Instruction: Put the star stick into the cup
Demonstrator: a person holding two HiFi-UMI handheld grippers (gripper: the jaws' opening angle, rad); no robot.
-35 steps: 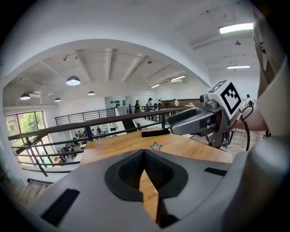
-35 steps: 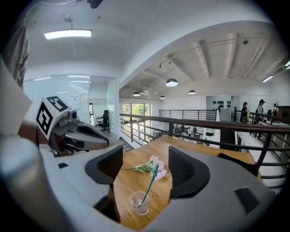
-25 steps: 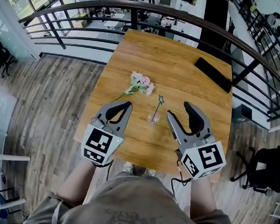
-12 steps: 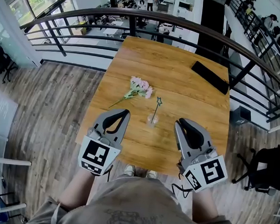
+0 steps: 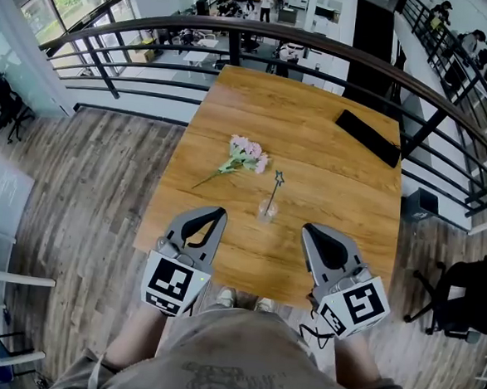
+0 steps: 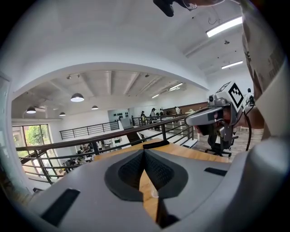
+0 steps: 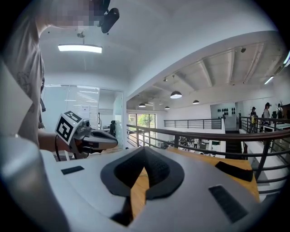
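A small clear cup (image 5: 266, 209) stands on the wooden table (image 5: 328, 179), and the star stick (image 5: 274, 190) leans upright inside it with its star at the top. My left gripper (image 5: 212, 216) hovers at the table's near edge, left of the cup, its jaws shut on nothing. Right of the cup, my right gripper (image 5: 311, 232) is also shut and empty. In the left gripper view the left gripper (image 6: 145, 153) shows its pads meeting. In the right gripper view the right gripper (image 7: 145, 157) does the same. Neither touches the cup or the stick.
A bunch of pink flowers (image 5: 245, 155) lies beyond the cup. A flat black object (image 5: 368, 137) lies at the table's far right. A dark railing (image 5: 238, 31) curves round the table's far side, with a drop to a lower floor beyond it. An office chair (image 5: 461, 300) stands at the right.
Both grippers have drawn back toward the table's near edge. The right gripper's jaws went from open to shut. The star stick has stayed in the cup.
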